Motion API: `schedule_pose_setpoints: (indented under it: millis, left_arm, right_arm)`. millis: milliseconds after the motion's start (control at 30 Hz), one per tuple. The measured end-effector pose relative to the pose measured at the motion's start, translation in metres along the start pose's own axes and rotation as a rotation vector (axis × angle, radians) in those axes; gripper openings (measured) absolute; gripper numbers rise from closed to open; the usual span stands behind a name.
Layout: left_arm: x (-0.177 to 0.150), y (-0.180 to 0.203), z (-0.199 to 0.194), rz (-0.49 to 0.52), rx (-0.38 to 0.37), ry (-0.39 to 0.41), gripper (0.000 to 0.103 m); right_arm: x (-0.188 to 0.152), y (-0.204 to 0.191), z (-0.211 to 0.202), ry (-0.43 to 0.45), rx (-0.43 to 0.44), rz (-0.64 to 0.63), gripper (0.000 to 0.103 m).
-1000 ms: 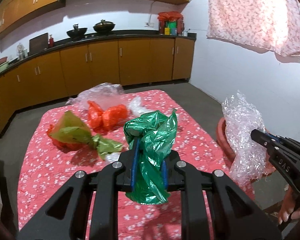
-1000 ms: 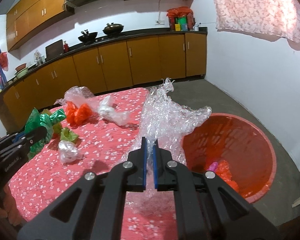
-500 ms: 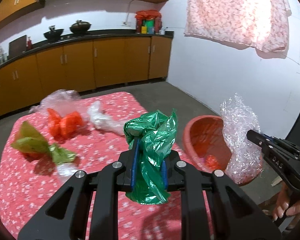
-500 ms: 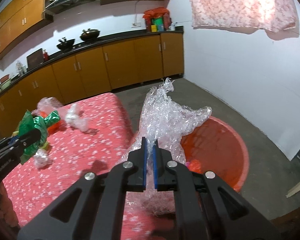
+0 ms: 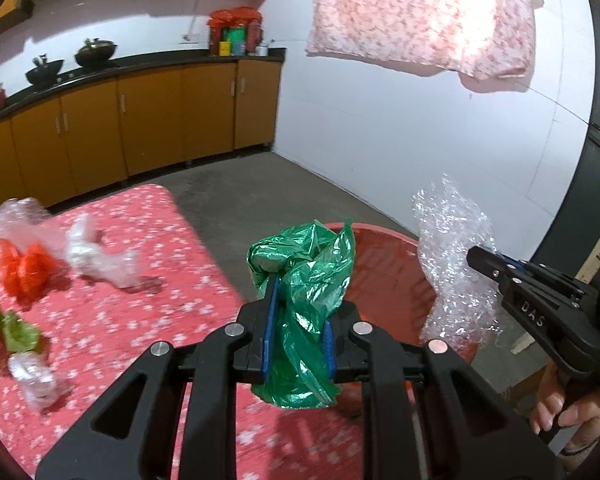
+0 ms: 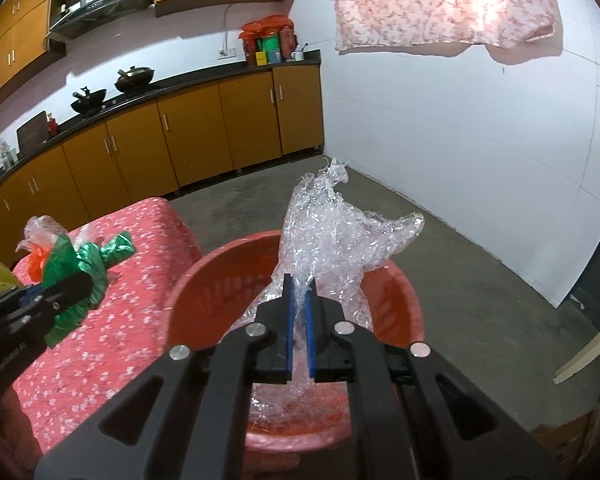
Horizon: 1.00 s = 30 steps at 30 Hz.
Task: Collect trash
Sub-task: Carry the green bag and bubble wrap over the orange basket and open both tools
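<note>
Left claw [image 5: 298, 326]: you clamp the green bag [image 5: 300, 280], now swung off the bench [image 5: 100, 320].
Right claw [image 6: 299, 326]: pinching bubble wrap [image 6: 332, 232] above the red basket [image 6: 204, 276].
Meaning: ready to release both.

Home kitchen: wooden cabinets [image 6: 204, 136] under a dark counter [image 6: 180, 84] at far left, woks [image 6: 134, 76], what looks like a range hood [image 6: 100, 4], cloth-covered table [image 6: 112, 320] near left.

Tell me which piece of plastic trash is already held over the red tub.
The clear bubble wrap, pinched in the right gripper above the red tub; the green bag hangs by the bed's edge.
</note>
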<state>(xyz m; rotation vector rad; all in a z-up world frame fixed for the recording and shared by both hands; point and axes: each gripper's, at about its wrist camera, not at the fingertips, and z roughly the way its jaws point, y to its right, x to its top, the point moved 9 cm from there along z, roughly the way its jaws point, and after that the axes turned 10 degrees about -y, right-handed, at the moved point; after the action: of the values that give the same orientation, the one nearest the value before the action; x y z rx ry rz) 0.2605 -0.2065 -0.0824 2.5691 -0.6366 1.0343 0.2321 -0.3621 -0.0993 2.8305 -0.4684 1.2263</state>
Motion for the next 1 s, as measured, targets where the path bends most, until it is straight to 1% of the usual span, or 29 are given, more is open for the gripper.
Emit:
schedule_pose_setpoints:
  millis: [233,467,567,600,633,667,767,833,900,933,1000]
  left_arm:
    - [0.005,0.028,0.029,0.028,-0.041,-0.037,0.019]
    - [0.007,0.045,0.051,0.057,-0.053,-0.065,0.019]
    - [0.005,0.049,0.061,0.059,-0.054,-0.082,0.019]
    - [0.004,0.049,0.064,0.056,-0.054,-0.089,0.019]
    - [0.003,0.048,0.066,0.052,-0.055,-0.094,0.020]
    - [0.002,0.048,0.069,0.046,-0.056,-0.101,0.020]
    - [-0.001,0.047,0.076,0.037,-0.060,-0.118,0.026]
    - [-0.003,0.045,0.078,0.032,-0.064,-0.130,0.034]
    - [-0.006,0.043,0.078,0.028,-0.060,-0.130,0.038]
    - [-0.006,0.042,0.077,0.027,-0.055,-0.129,0.039]
    - [-0.008,0.035,0.073,0.015,-0.041,-0.127,0.039]
  right_arm:
    - [-0.001,0.014,0.014,-0.008,-0.011,0.000,0.006]
    - [-0.003,0.023,0.025,-0.016,0.000,0.010,0.006]
    - [-0.004,0.024,0.028,-0.017,0.017,0.012,0.007]
    - [-0.004,0.023,0.028,-0.016,0.022,0.011,0.008]
    - [-0.005,0.024,0.029,-0.016,0.028,0.010,0.011]
    - [-0.005,0.024,0.030,-0.017,0.037,0.012,0.011]
    - [-0.008,0.027,0.033,-0.026,0.055,0.025,0.013]
    - [-0.010,0.029,0.035,-0.033,0.057,0.030,0.016]
    - [-0.013,0.031,0.036,-0.035,0.055,0.030,0.019]
    - [-0.014,0.032,0.036,-0.034,0.051,0.032,0.022]
    - [-0.015,0.032,0.035,-0.033,0.047,0.036,0.025]
